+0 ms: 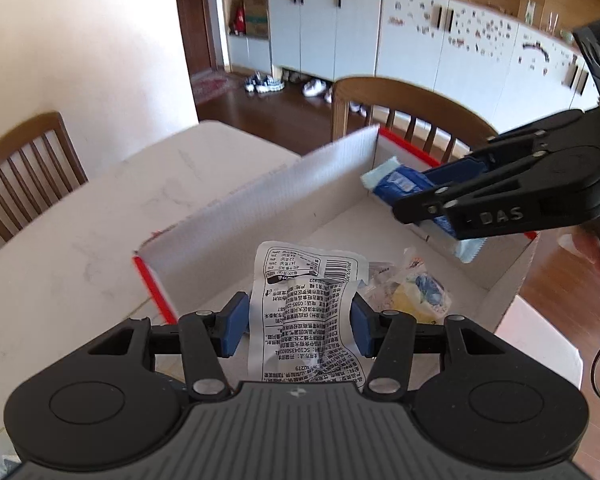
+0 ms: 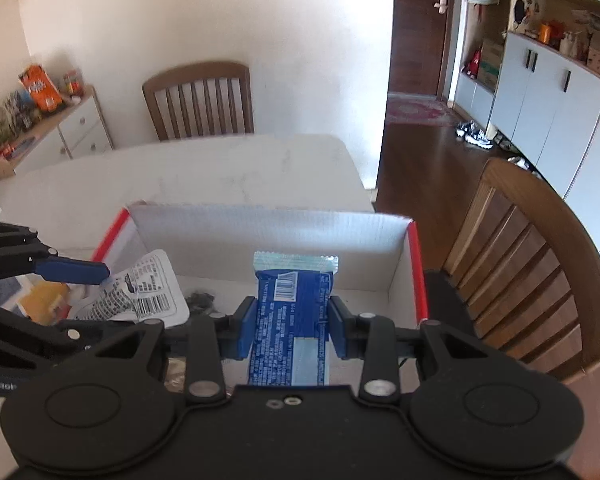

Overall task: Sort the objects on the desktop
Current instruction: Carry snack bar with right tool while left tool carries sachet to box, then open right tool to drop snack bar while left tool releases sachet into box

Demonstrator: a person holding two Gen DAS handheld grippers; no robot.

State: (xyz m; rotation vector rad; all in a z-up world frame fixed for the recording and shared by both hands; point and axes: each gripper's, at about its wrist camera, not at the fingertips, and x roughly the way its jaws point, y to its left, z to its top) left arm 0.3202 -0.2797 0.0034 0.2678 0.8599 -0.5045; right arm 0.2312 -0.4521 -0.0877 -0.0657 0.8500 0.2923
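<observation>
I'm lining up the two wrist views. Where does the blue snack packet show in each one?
Left wrist: blue packet at right of centre, pinched in the right gripper over the box.
Right wrist: blue packet at centre, between that gripper's pads, end pointing at the far wall.
Shared landmark: the white box with red edges.

An open box (image 2: pixel 260 224) is set on the worktop (image 2: pixel 204 168), near its edge. Above the box, a printed packet (image 1: pixel 312 312) is held between the fingers (image 1: pixel 236 320) of the left gripper (image 1: pixel 298 322), and to its right a wrapped bar (image 2: pixel 292 312) is held between the fingers (image 2: pixel 338 328) of the right gripper (image 2: pixel 292 330). More small packets (image 1: pixel 416 292) are seen lying inside the box, beneath the printed packet. One chair (image 2: pixel 200 100) is placed behind the worktop, another chair (image 2: pixel 532 256) just beside the box on the right.
</observation>
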